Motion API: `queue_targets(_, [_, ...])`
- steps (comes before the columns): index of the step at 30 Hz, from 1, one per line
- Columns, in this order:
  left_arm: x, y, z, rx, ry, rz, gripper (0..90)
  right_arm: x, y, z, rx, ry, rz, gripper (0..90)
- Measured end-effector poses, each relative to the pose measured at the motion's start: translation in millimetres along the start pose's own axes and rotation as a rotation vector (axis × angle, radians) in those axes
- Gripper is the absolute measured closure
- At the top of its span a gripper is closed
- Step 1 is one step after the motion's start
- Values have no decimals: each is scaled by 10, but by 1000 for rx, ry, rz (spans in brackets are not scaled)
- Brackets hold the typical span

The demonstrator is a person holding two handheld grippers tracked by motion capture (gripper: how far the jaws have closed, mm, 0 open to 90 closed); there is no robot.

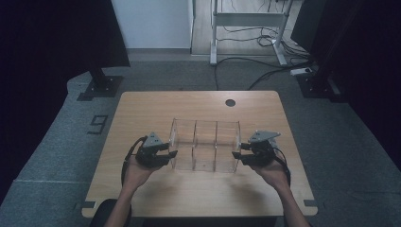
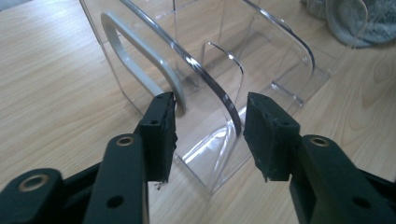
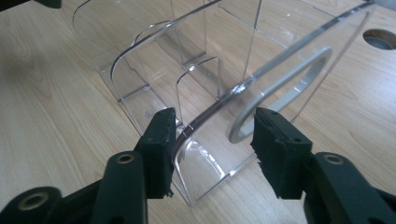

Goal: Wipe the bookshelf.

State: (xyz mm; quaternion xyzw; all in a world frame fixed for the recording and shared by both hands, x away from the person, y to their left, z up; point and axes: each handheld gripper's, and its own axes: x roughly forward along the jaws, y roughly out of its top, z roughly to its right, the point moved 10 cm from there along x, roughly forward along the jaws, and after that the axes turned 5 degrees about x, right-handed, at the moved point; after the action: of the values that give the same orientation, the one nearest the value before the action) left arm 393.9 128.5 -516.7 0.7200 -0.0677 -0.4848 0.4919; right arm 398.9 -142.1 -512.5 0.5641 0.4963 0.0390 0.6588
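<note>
Item: clear plastic organizer (image 1: 204,144), three compartments, standing mid-worktop (image 1: 156,106). I have my left claw (image 1: 173,153) at its left end wall, jaws apart astride the wall's edge, not pressing. My right claw (image 1: 236,154) likewise astride the right wall, apart.

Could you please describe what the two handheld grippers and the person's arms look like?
Both the left gripper and right gripper are black with two blocky, ragged-edged jaws, brass-ringed screw holes, a grey three-cornered plate on top and a black trailing cable. The forearms are bare, with no sleeves in sight.
</note>
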Motion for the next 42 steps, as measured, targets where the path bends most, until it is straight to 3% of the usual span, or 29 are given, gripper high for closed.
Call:
queue_targets(10, [-73, -85, 43, 7, -33, -9, 659, -110, -74, -32, 27, -8, 4, 610])
queue_targets(14, [-69, -87, 58, 11, -37, -11, 712, -119, -66, -23, 6, -32, 11, 661])
queue_targets(24, [-41, -73, -19, -7, -36, -19, 762, -70, -25, 6, 4, -40, 4, 665])
queue_targets(33, [26, -18, -132, 12, -3, -29, 764, 12, 50, 82, 17, -47, 4, 668])
queue_targets(42, [98, 54, -234, -1, -24, -48, 759, 101, 139, 226, 40, -55, 1, 677])
